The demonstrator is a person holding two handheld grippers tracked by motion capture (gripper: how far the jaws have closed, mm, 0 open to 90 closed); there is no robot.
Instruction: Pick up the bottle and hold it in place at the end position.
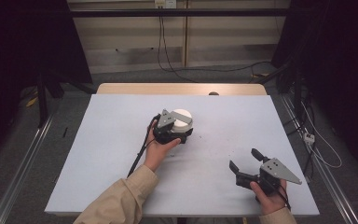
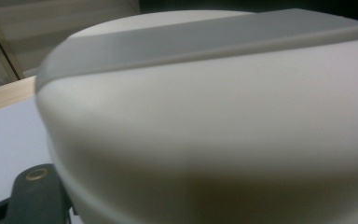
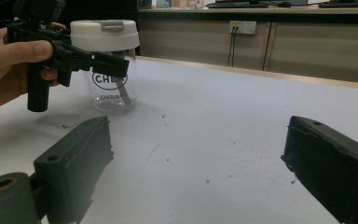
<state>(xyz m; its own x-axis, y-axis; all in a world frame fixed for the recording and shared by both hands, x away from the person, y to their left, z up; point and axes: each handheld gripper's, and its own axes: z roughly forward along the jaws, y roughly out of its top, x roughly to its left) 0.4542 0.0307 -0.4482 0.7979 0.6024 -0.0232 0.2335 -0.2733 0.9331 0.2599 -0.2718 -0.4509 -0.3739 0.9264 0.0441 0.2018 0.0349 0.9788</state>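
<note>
White table (image 1: pixel 112 154) covers most of the high view, wooden edge showing at its far side. Clear jar (image 3: pixel 108 88) with a white lid (image 1: pixel 182 116) stands upright near the table's centre, slightly toward the far side; dark lettering on its wall, and something slanted shows inside it in the right gripper view. Left gripper (image 1: pixel 173 133) is at the jar, held by the left hand (image 1: pixel 156 149) in a tan sleeve; jaws drawn in narrow against the jar just below the lid. Left gripper view: lid very close and blurred, grey band running across its top. Right gripper (image 1: pixel 243 164) sits near the right front corner of the table, well apart from the jar, jaws spread wide with nothing between them, bare table surface under them.
</note>
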